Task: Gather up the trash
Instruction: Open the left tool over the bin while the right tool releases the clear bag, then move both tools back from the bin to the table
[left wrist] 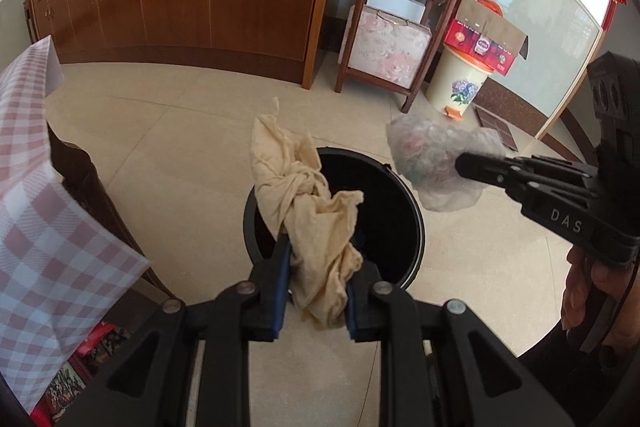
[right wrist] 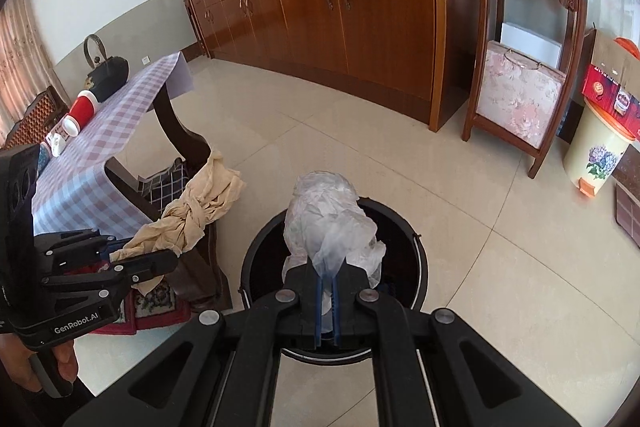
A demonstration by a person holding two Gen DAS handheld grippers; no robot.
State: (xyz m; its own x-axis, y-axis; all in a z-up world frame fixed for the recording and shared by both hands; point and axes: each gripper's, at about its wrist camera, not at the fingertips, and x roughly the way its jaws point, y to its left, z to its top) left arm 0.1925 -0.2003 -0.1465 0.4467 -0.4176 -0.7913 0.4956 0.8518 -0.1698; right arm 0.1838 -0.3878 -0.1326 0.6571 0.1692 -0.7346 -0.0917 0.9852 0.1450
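Left hand-held gripper [left wrist: 316, 267] clenched on a crumpled, knotted beige cloth [left wrist: 316, 203], blue-padded fingers [left wrist: 282, 291] pressed into its lower folds. Cloth bunched upward ahead of the fingertips, hanging over the near-left rim of a round black trash bin [left wrist: 416, 227] standing on the pale tiled floor [left wrist: 160, 147] directly below and ahead.

Right hand-held gripper [right wrist: 327, 287] grasping a crumpled translucent white plastic bag [right wrist: 328, 223], jaws closed to a narrow gap with a pinched twist of plastic between them. Bag held straight ahead of the fingertips, above the dark opening of the same black bin [right wrist: 418, 267]. From the left wrist view, the bag [left wrist: 432, 163] just right of the bin's far rim, with the right gripper [left wrist: 464, 167] reaching in from the right.

To the left of both grippers, a tabletop under a pink-and-white checked cloth [right wrist: 100, 147], carrying a red-and-white cylindrical container [right wrist: 80, 111] and a dark teapot with a hoop handle [right wrist: 106, 67]. Far ahead, a long brown wooden sideboard [right wrist: 340, 7]; beside it to the right, a carved wooden stand [right wrist: 528, 27].
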